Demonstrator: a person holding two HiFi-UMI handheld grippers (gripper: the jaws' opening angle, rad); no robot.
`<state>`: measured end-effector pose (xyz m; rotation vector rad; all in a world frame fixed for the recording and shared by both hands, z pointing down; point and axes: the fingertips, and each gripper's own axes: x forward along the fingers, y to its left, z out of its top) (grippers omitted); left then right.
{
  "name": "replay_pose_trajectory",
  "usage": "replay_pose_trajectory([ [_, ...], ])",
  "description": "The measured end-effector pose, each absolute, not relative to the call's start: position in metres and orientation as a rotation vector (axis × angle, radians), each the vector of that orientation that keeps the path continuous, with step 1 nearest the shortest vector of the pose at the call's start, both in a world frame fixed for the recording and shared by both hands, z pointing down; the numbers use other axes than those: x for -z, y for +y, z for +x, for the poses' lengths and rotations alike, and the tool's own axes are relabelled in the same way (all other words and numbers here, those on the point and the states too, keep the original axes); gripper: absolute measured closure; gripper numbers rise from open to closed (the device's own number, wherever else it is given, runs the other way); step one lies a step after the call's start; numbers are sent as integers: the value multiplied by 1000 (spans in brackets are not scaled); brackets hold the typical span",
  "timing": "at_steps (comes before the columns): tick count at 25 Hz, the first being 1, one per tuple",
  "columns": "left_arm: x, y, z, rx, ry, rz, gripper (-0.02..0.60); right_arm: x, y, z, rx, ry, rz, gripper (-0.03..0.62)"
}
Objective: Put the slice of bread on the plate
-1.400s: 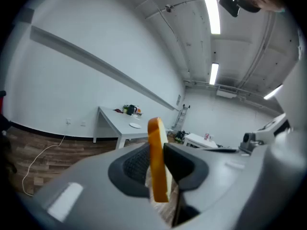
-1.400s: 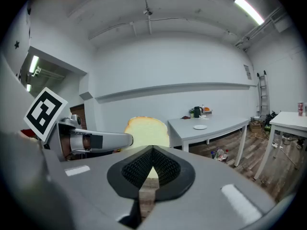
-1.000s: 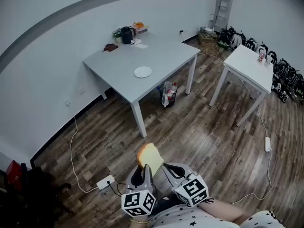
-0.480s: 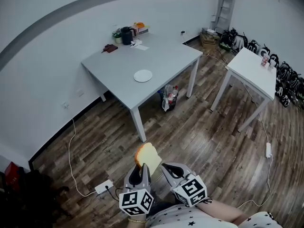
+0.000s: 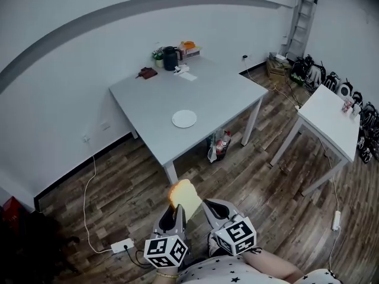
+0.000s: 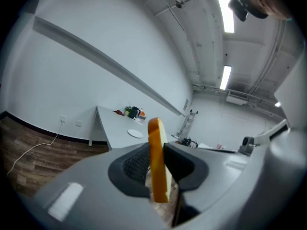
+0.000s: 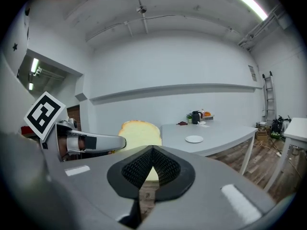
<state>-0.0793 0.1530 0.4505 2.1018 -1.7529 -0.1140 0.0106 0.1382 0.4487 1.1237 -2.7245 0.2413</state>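
Observation:
A slice of bread (image 5: 185, 197) with a golden crust stands on edge between the jaws of my left gripper (image 5: 176, 215), which is shut on it; in the left gripper view the bread (image 6: 157, 162) fills the gap between the dark pads. My right gripper (image 5: 214, 209) hangs just to its right, jaws shut with nothing between them. In the right gripper view the bread (image 7: 139, 132) shows broadside beyond the closed pads. A small white plate (image 5: 184, 119) lies on the grey table (image 5: 207, 93), well ahead of both grippers over the wooden floor. The plate also shows as plate (image 6: 135, 133) and plate (image 7: 194, 139).
A kettle (image 5: 170, 58) and small items stand at the table's far end. A bag (image 5: 220, 145) sits under the table. A second white table (image 5: 328, 120) stands to the right, with bags (image 5: 314, 73) and a ladder (image 5: 299, 22) along the wall. A power strip (image 5: 122, 245) lies on the floor at left.
Both grippers have travelled forward together with the bread still in the left one. The grey table and plate now sit nearer and lower in the head view.

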Motion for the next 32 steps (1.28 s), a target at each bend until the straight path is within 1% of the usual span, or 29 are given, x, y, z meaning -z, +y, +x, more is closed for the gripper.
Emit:
replay_pose_trajectory([
  [9, -448, 68, -47, 125, -1809, 2079, 488, -454, 51, 44, -246, -2733, 1076, 595],
  [19, -457, 21, -23, 57, -1813, 2070, 489, -459, -1, 59, -289, -2740, 1056, 595],
  [27, -464, -4, -31, 37, -1829, 2029, 489, -465, -26, 48, -324, -2743, 1019, 595],
  [32, -470, -43, -47, 30, -1833, 2018, 489, -472, -60, 37, -331, -2726, 1014, 595],
])
